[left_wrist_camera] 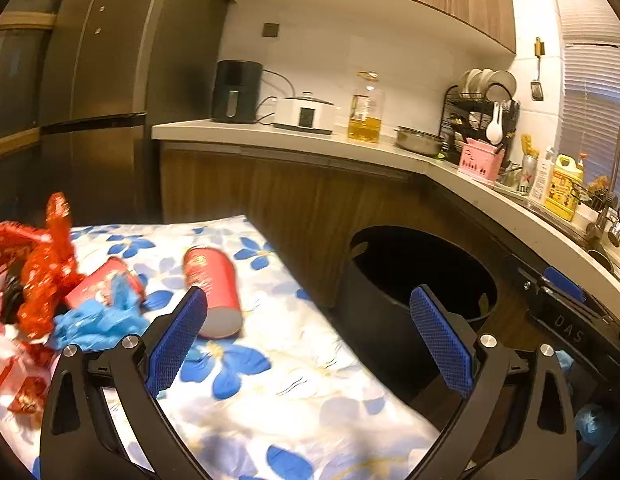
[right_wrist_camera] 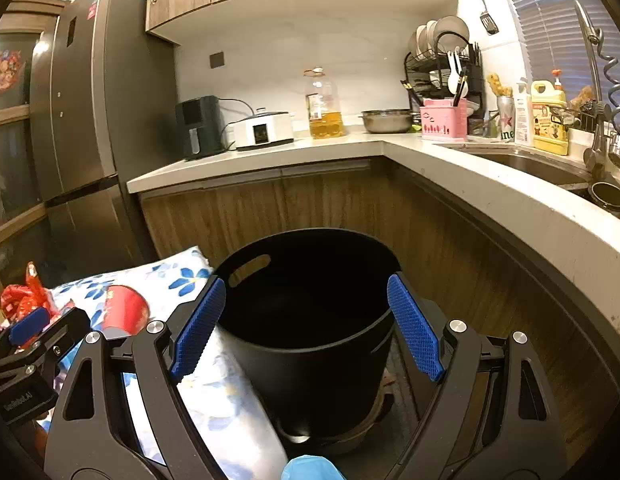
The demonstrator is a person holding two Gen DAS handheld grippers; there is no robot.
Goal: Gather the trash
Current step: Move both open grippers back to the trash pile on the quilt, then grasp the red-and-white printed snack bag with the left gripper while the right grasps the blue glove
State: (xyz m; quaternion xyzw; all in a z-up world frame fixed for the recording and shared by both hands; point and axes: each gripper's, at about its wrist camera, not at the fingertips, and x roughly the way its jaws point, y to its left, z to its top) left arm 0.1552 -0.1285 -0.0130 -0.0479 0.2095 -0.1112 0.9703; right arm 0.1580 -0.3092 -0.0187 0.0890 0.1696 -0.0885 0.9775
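Left gripper (left_wrist_camera: 308,308) jaws spread wide, empty, angled slightly down. Right gripper (right_wrist_camera: 306,300) likewise wide, empty, just right of the left gripper.

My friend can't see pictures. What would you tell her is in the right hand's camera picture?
An open two-finger right gripper with blue pads hovers empty over a round black plastic bin on the kitchen floor. Left of the bin, a red paper cup lies on a table under a blue-flowered white cloth. Behind runs a pale countertop holding a clear bottle of yellow oil.
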